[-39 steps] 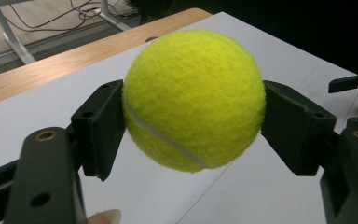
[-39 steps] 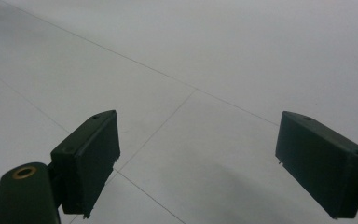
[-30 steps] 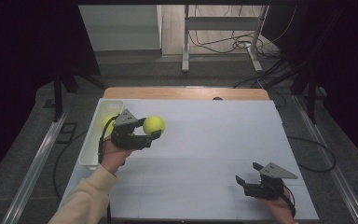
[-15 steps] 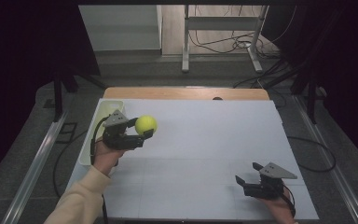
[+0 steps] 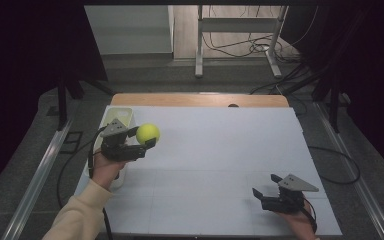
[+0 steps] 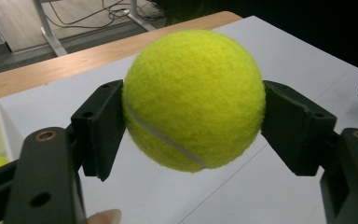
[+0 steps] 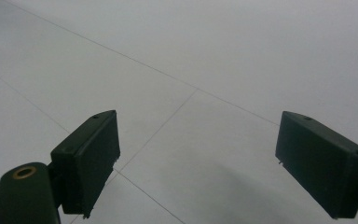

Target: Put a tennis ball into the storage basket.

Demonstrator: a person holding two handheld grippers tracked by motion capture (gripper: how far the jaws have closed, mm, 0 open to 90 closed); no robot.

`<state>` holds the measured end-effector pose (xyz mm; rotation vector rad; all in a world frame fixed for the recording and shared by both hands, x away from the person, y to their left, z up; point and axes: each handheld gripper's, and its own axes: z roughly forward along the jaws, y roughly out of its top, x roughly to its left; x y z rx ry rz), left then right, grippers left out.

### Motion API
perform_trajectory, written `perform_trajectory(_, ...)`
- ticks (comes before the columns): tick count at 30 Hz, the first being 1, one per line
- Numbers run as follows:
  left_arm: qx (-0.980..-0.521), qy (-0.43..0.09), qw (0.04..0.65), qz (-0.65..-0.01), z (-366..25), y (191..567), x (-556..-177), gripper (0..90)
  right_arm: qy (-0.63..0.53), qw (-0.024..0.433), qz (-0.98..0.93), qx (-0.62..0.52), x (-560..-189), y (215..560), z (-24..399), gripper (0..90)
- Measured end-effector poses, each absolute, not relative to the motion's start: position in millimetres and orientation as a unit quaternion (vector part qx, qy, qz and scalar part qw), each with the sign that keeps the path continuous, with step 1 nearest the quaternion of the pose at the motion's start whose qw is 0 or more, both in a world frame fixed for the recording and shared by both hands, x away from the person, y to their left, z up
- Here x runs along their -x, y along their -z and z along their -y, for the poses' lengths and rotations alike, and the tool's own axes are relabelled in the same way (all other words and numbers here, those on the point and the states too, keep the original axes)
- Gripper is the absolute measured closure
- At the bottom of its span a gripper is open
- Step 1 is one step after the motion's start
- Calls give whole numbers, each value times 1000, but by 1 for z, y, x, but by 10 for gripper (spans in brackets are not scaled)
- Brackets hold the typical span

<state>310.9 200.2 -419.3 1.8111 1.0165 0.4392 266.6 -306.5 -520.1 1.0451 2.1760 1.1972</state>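
The left gripper [image 5: 142,142], clamped on the tennis ball [image 5: 148,134], has drifted toward the frame's left edge, nearer the white bin [image 5: 114,117].

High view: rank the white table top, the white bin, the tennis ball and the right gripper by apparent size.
1. white table top
2. white bin, partly hidden by the left gripper
3. right gripper
4. tennis ball, though it looks close to the right gripper

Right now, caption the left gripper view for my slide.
Left claw clamps a yellow tennis ball above the white table.
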Motion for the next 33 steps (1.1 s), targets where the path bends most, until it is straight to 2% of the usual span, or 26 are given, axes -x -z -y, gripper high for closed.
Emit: perform_trajectory(33, -720, -211, 475, -461, -257, 418, -297, 263, -434, 222, -787, -378, -267, 520, 306, 142)
